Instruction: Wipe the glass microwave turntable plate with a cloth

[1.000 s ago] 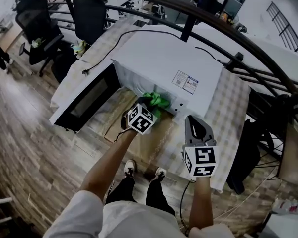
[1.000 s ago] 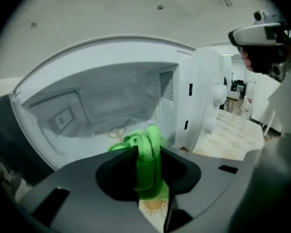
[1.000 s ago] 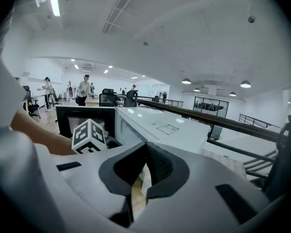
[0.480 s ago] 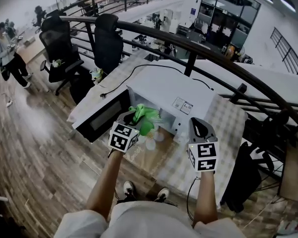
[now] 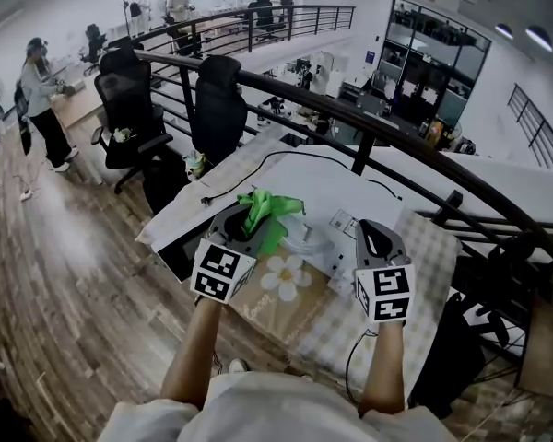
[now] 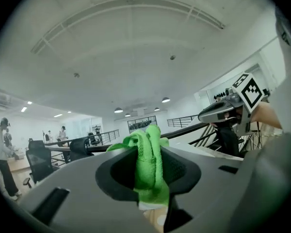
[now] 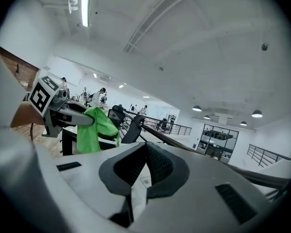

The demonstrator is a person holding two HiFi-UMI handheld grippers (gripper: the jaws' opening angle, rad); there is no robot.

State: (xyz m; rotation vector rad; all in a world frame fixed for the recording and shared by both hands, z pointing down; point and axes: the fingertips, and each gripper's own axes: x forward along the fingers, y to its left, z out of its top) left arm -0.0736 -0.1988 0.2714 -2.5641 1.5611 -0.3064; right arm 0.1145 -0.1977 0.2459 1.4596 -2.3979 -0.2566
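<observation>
My left gripper [image 5: 247,217] is shut on a bright green cloth [image 5: 269,210], held up in front of the white microwave [image 5: 336,191]. In the left gripper view the cloth [image 6: 148,159] is pinched between the jaws and points at the ceiling. My right gripper [image 5: 372,230] is raised beside it, to the right, jaws shut with nothing between them [image 7: 146,147]. From there the left gripper's cloth [image 7: 94,130] shows at the left. A pale translucent shape [image 5: 306,238] lies at the microwave's mouth; I cannot tell whether it is the glass plate.
The microwave stands on a table with a checked cloth [image 5: 424,256]. A brown mat with a daisy print [image 5: 286,279] lies below the grippers. A dark curved railing [image 5: 369,118] runs behind. Office chairs [image 5: 217,109] and a person [image 5: 41,90] are at the left.
The left gripper has drawn the green cloth back from the microwave's opening and lifted it. Both grippers now sit higher, and the head view has tilted up towards the room.
</observation>
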